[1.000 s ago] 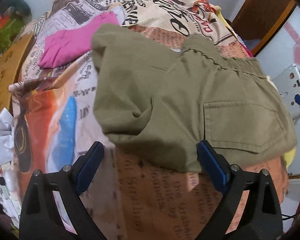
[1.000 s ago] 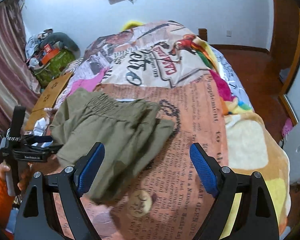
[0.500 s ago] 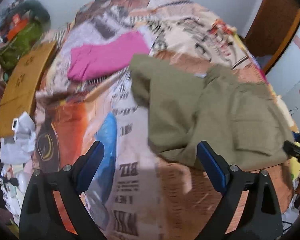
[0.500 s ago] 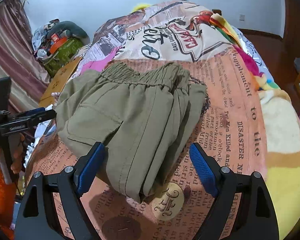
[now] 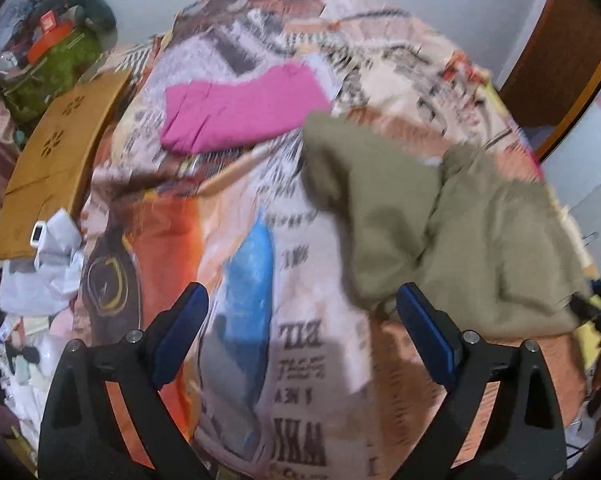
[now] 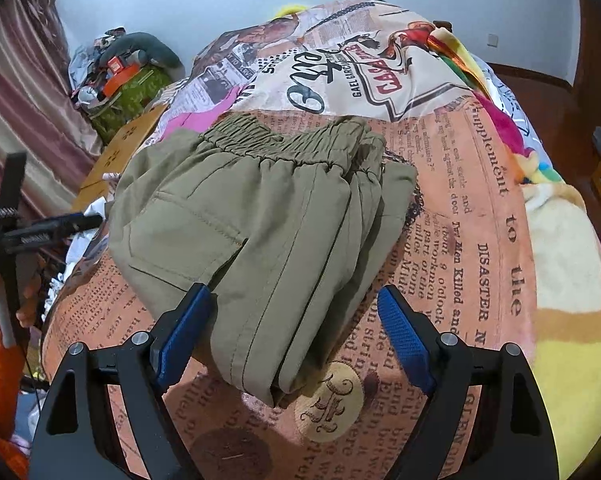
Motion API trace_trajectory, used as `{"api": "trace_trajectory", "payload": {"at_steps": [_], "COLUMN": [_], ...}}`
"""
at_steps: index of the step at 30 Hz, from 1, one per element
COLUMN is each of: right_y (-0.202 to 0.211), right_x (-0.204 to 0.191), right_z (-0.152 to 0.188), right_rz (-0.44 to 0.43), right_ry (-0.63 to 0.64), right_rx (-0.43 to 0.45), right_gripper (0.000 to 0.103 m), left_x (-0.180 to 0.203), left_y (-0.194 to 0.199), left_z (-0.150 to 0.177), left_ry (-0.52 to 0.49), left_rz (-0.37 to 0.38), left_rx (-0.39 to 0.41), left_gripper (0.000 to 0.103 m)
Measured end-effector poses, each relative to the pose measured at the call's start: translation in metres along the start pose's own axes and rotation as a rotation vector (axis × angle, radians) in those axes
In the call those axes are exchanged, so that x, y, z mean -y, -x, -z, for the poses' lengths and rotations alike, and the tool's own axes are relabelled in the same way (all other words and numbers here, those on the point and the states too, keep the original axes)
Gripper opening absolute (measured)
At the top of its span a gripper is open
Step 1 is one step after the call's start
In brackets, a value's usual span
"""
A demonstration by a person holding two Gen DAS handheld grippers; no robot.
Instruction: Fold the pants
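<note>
The olive-green pants [image 6: 260,220] lie folded in a thick bundle on the newspaper-print bedspread [image 6: 460,208], waistband toward the far side. My right gripper [image 6: 292,328] is open, its blue pads on either side of the bundle's near end, just above it. In the left wrist view the pants [image 5: 440,224] lie to the right. My left gripper [image 5: 302,320] is open and empty over bare bedspread, its right pad near the bundle's edge. The left gripper also shows in the right wrist view [image 6: 52,228], off the bed's left side.
A folded pink garment [image 5: 240,112] lies farther up the bed. A cardboard sheet [image 5: 56,160], white crumpled bags [image 5: 44,264] and a green bag [image 5: 56,68] sit beside the bed on the left. A wooden door [image 5: 560,52] stands at the right.
My left gripper has pulled back and swung left, away from the pants. My right gripper has moved in closer, so the bundle's near end now lies between its open pads.
</note>
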State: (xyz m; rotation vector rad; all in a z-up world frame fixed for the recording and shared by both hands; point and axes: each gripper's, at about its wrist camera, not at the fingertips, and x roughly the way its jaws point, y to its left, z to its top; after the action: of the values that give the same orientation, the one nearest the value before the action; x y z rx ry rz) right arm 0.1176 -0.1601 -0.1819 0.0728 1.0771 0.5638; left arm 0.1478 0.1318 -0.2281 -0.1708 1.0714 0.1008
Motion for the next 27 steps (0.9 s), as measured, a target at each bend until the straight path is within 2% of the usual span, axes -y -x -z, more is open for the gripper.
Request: {"api": "trace_trajectory", "payload": {"at_steps": [3, 6, 8, 10, 12, 14, 15, 16, 18, 21, 23, 25, 27], "right_y": [-0.001, -0.001, -0.001, -0.001, -0.001, -0.002, -0.002, -0.003, -0.003, -0.003, -0.004, -0.005, -0.004], "right_x": [0.001, 0.001, 0.001, 0.003, 0.003, 0.004, 0.004, 0.005, 0.005, 0.005, 0.006, 0.006, 0.005], "right_z": [0.001, 0.001, 0.002, 0.002, 0.003, 0.003, 0.003, 0.003, 0.002, 0.003, 0.002, 0.002, 0.002], "right_rz": [-0.003, -0.009, -0.012, -0.016, -0.018, -0.021, -0.023, -0.023, -0.023, -0.025, -0.028, -0.027, -0.023], "right_ry": [-0.004, -0.007, -0.009, -0.011, -0.011, -0.011, -0.013, -0.013, -0.011, -0.021, -0.03, -0.033, -0.03], "right_rx": [0.0, 0.0, -0.001, -0.001, -0.002, -0.003, -0.005, -0.007, -0.006, -0.007, -0.01, -0.012, -0.012], "right_gripper": [0.083, 0.083, 0.083, 0.083, 0.083, 0.083, 0.083, 0.083, 0.083, 0.083, 0.083, 0.083, 0.083], "left_x": [0.008, 0.013, 0.012, 0.006, -0.005, -0.019, -0.027, -0.037, -0.052, -0.056, -0.046, -0.033, -0.017], "left_y": [-0.001, -0.026, -0.049, -0.067, -0.067, -0.066, -0.067, -0.069, -0.069, -0.044, -0.028, -0.016, -0.008], "left_z": [-0.015, -0.023, -0.023, -0.02, -0.018, -0.018, -0.017, -0.015, -0.011, -0.004, -0.003, -0.002, -0.003], "left_ry": [-0.025, -0.055, -0.063, -0.075, -0.036, -0.017, -0.011, 0.005, 0.036, 0.055, 0.032, 0.001, -0.038], "left_rz": [-0.002, -0.014, -0.049, -0.118, -0.1, -0.225, -0.271, -0.284, -0.247, -0.177, -0.111, -0.056, -0.011], "left_rx": [0.025, -0.025, -0.073, -0.08, -0.07, -0.057, -0.061, -0.088, -0.136, -0.094, -0.063, -0.035, -0.017], "left_gripper": [0.097, 0.097, 0.097, 0.098, 0.098, 0.096, 0.089, 0.08, 0.074, 0.074, 0.077, 0.086, 0.089]}}
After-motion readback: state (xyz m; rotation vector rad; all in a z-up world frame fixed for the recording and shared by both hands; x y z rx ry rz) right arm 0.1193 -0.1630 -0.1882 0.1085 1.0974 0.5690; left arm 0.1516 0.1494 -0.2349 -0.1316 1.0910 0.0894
